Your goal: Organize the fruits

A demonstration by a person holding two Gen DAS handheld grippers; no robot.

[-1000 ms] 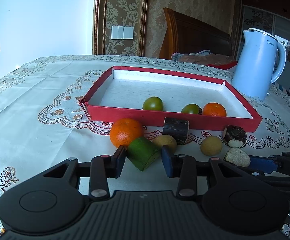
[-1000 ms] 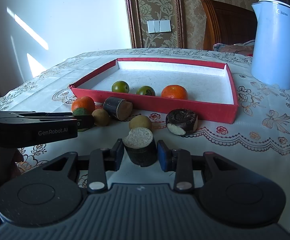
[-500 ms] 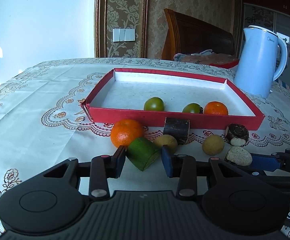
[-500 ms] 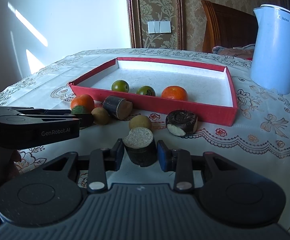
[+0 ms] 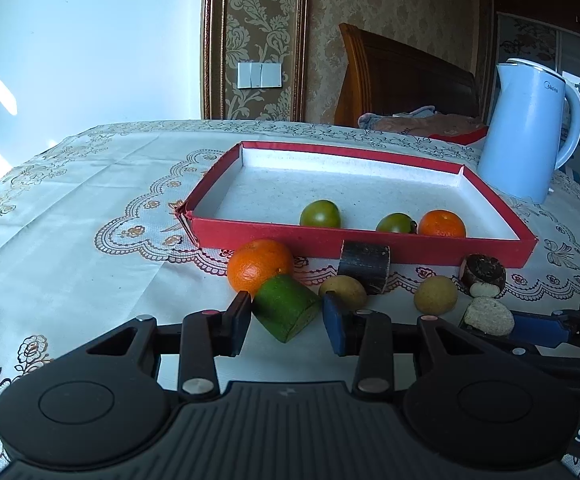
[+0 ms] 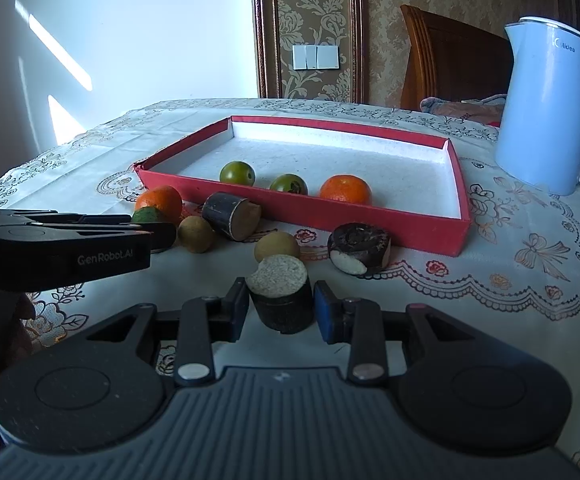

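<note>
My left gripper (image 5: 286, 322) has its fingers (image 5: 238, 320) clamped on the green cut piece (image 5: 286, 306), low in the centre of the left wrist view, one finger on each flank. My right gripper (image 6: 281, 309) has its fingers (image 6: 237, 307) closed on the dark cylinder with the pale cut top (image 6: 281, 294), low centre in the right wrist view; the cylinder stands upright on the worktop (image 6: 509, 320).

Just above the green piece in the left view an orange (image 5: 260, 266) touches it, with a brownish round fruit (image 5: 343, 290) to its right and a dark cut log piece (image 5: 363, 266) behind that, up against the tray's near wall. Further right lie a second brownish round fruit (image 5: 435, 295) and a dark chunk with a white patch (image 5: 483, 276).

The red tray (image 5: 369, 240) sits mid-frame, white inside, and in it two green tomatoes (image 5: 320, 214) (image 5: 395, 223) and a second orange (image 5: 441, 224) line up along the near wall.

A pale blue kettle (image 5: 529, 132) stands at upper right, beyond the tray's right corner. In the right view the left gripper's body comes in from the left edge, and behind it I can see part of a hand (image 6: 22, 336) in shadow
</note>
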